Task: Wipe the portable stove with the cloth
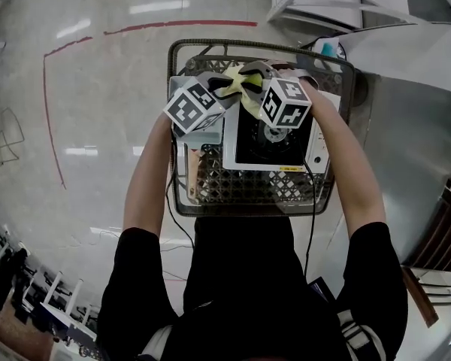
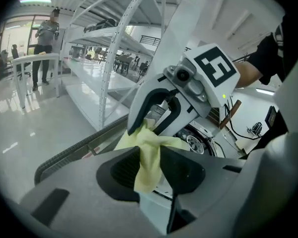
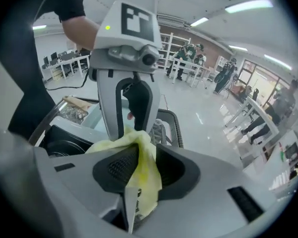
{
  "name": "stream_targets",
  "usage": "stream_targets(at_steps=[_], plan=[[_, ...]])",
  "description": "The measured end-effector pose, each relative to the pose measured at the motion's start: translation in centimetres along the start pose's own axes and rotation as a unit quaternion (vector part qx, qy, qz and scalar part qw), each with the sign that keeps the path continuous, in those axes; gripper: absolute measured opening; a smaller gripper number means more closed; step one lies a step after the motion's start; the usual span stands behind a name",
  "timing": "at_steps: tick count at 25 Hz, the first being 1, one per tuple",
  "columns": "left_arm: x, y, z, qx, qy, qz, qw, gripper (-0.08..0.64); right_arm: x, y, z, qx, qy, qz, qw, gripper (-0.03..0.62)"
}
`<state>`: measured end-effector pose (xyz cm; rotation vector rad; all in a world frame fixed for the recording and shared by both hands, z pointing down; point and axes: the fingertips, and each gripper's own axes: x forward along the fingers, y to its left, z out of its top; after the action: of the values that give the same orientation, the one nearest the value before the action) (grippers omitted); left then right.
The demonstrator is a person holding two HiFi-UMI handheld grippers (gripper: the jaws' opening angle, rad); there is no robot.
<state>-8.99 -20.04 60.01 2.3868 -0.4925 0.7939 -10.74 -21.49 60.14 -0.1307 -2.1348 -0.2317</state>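
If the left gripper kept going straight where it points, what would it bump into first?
Probably the right gripper, close ahead of the left gripper; the yellow cloth they both pinch stretches between them. Depth is unclear.

Below me is a dark basket (image 1: 248, 190) with a woven rim and an open lattice bottom, seen against a glossy pale floor (image 1: 98, 104) marked with a red line (image 1: 173, 25). The portable stove (image 1: 274, 147) lies flat in it, towards my right side — white body, black top. By the left wall lies a wooden-handled thing (image 1: 189, 173) — I can't make it out.
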Motion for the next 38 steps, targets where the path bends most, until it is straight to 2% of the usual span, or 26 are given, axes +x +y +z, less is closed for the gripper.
stream_targets(at_steps=[4,7,9,11,12,14,15,17,19,20,21,22,24,28,32,35,38], plan=[[0.6,-0.1,0.0,0.005,-0.008,0.010,0.9999,0.091,-1.4,-0.6,-0.4,0.043,-0.029,-0.008,0.999,0.171],[0.4,0.1,-0.2,-0.007,-0.019,0.025,0.9995,0.069,-3.1,-0.9,-0.3,0.084,-0.056,-0.029,0.994,0.183],[0.3,0.2,-0.4,-0.015,-0.023,0.036,0.9990,0.064,-4.4,-1.1,-0.7,0.121,-0.074,-0.058,0.988,0.174],[0.2,0.2,-0.7,-0.024,-0.028,0.050,0.9981,0.063,-6.1,-1.3,-1.3,0.176,-0.098,-0.098,0.975,0.093],[0.1,0.2,-0.8,-0.030,-0.030,0.058,0.9974,0.061,-7.2,-1.4,-1.5,0.210,-0.118,-0.118,0.963,0.039],[-0.1,0.2,-1.1,-0.048,-0.038,0.073,0.9955,0.061,-9.6,-1.6,-1.4,0.286,-0.172,-0.155,0.930,0.007],[-0.3,0.2,-1.2,-0.057,-0.042,0.081,0.9942,0.061,-10.9,-1.6,-1.3,0.324,-0.202,-0.174,0.908,0.005],[-0.6,0.2,-1.3,-0.076,-0.051,0.096,0.9911,0.061,-13.3,-1.6,-1.4,0.398,-0.249,-0.219,0.855,0.005],[-0.7,0.2,-1.5,-0.097,-0.062,0.113,0.9869,0.061,-14.8,-1.2,-2.2,0.453,-0.266,-0.269,0.807,0.005],[-0.7,0.2,-1.6,-0.107,-0.068,0.123,0.9843,0.061,-15.0,-0.7,-2.7,0.469,-0.262,-0.292,0.791,0.005],[-0.7,0.2,-1.8,-0.115,-0.073,0.133,0.9816,0.061,-15.0,-0.2,-3.2,0.480,-0.253,-0.311,0.780,0.005],[-0.8,0.2,-1.9,-0.121,-0.078,0.144,0.9790,0.061,-14.8,0.5,-3.5,0.485,-0.241,-0.328,0.774,0.005],[-0.9,0.3,-2.1,-0.131,-0.087,0.166,0.9736,0.061,-14.3,1.9,-3.7,0.485,-0.220,-0.348,0.771,0.005],[-1.0,0.1,-2.2,-0.153,-0.102,0.194,0.9635,0.061,-13.6,4.4,-3.2,0.484,-0.217,-0.344,0.775,0.005],[-1.3,-0.2,-2.3,-0.163,-0.102,0.207,0.9593,0.061,-12.8,6.6,-3.4,0.498,-0.200,-0.332,0.776,0.005],[-1.4,-0.8,-2.6,-0.168,-0.101,0.213,0.9572,0.061,-12.3,8.2,-3.3,0.499,-0.190,-0.323,0.781,0.005],[-1.4,-1.3,-2.9,-0.168,-0.095,0.217,0.9567,0.061,-12.1,9.4,-2.9,0.504,-0.195,-0.310,0.782,0.005]])
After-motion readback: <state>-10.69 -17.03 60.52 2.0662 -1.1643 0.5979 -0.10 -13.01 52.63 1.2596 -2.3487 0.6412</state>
